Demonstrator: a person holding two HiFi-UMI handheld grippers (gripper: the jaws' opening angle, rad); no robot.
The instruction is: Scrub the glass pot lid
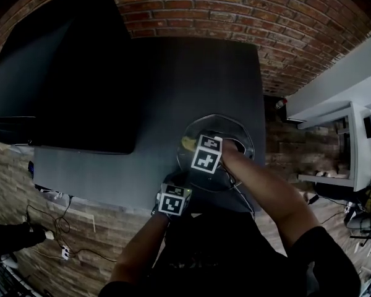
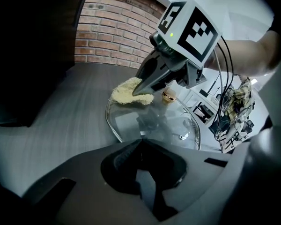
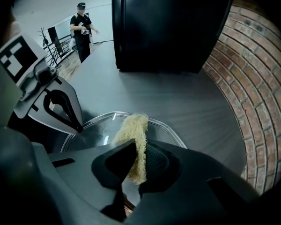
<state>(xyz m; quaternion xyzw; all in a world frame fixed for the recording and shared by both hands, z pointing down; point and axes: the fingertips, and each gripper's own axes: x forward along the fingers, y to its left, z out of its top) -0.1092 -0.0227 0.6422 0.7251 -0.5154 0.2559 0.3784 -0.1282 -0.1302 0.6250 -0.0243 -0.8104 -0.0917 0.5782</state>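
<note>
The glass pot lid [image 2: 150, 125] is clear, smooth and glossy, catching reflections, with a shiny gold-toned metal knob [image 2: 168, 96]. The scouring pad [image 3: 135, 135] I pinch is pale yellow, coarse and fuzzy-fibred. My fingers [image 3: 196, 182] are matt grey plastic. The counter [image 1: 173, 91] is dark, matt and finely grained; the brick wall [image 1: 266, 17] looks rough.

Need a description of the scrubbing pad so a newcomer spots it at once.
On the dark grey table, find the glass pot lid at the near right. The scrubbing pad rests near the lid's left rim, pinched in the jaws of the right gripper. It is the only pale yellow, fuzzy thing there; the gold knob beside it is small and shiny.
</note>
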